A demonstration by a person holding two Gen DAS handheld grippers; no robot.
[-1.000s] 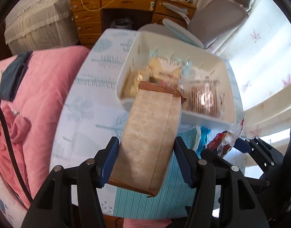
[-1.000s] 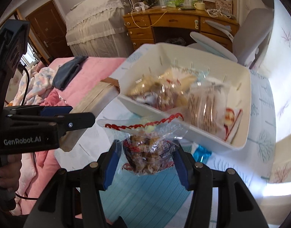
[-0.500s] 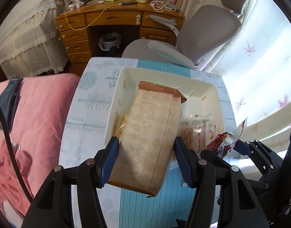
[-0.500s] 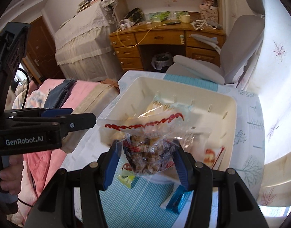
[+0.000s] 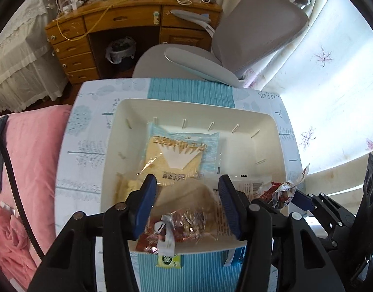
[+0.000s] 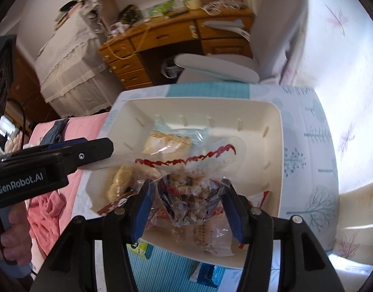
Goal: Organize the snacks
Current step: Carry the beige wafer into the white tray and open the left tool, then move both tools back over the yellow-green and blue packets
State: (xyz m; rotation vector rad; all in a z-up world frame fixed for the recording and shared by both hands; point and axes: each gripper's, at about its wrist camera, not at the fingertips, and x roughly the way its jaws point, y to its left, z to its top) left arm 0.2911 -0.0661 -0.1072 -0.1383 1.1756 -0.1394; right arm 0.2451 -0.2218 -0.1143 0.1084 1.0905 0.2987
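Note:
A white bin sits on the table with several snack packs in it, among them a light blue and yellow pack. My left gripper is open above the bin's near end; the tan paper pack lies below its fingers in the bin, over a red-wrapped snack. My right gripper is shut on a clear bag of wrapped candies with a red zigzag top edge, held over the bin. The bag also shows at the right of the left wrist view.
The table has a leaf-print cloth and a teal striped runner. A small green packet and a blue packet lie by the bin's near edge. A grey chair and wooden desk stand behind; a pink bed lies left.
My left gripper has opened and let the tan pack drop into the bin. Both grippers have moved forward over the bin; the right one still holds the candy bag.

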